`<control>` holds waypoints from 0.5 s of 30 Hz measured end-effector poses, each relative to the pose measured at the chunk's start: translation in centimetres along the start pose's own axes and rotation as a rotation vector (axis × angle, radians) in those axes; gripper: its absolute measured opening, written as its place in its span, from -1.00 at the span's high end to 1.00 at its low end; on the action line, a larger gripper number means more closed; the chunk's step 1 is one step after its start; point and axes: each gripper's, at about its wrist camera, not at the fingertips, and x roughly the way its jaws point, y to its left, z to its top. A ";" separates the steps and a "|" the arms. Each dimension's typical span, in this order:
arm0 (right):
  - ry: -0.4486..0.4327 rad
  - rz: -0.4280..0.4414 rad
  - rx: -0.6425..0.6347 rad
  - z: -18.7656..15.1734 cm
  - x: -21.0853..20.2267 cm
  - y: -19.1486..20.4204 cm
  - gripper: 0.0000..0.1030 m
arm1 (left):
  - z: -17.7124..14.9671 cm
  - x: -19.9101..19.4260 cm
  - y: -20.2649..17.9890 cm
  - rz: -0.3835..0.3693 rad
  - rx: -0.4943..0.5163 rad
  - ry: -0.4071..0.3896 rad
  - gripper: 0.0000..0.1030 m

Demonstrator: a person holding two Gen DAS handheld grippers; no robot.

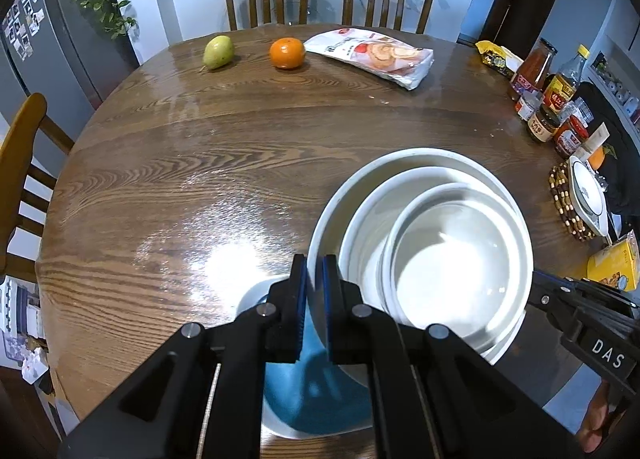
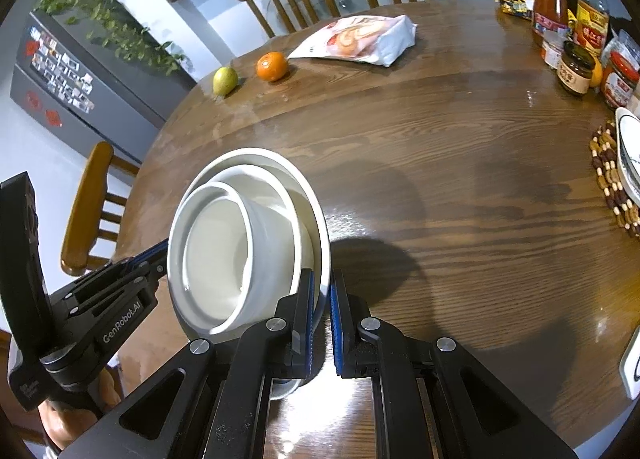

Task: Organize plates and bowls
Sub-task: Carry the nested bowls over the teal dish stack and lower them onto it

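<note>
Pear (image 1: 218,52), orange (image 1: 287,53), snack bag (image 1: 372,55)

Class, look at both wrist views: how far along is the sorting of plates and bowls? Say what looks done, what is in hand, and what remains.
Done: three white ceramic bowls are nested, smallest innermost.
In hand: the left gripper and right gripper each clamp the largest bowl's rim, jaws nearly shut, holding the stack tilted above a blue-centred white dish.
Left: seemingly setting the stack down on that dish; the patterned white plate on the beaded trivet remains apart.
</note>
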 end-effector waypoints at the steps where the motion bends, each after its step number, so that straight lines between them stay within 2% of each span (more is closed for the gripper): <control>1: 0.001 0.000 -0.002 -0.1 0.2 0.3 0.80 | -0.1 0.0 0.4 0.002 -0.002 0.000 0.94; 15: 0.063 0.036 -0.039 -0.9 2.8 3.3 0.80 | -1.7 0.0 4.1 0.050 -0.050 0.035 0.94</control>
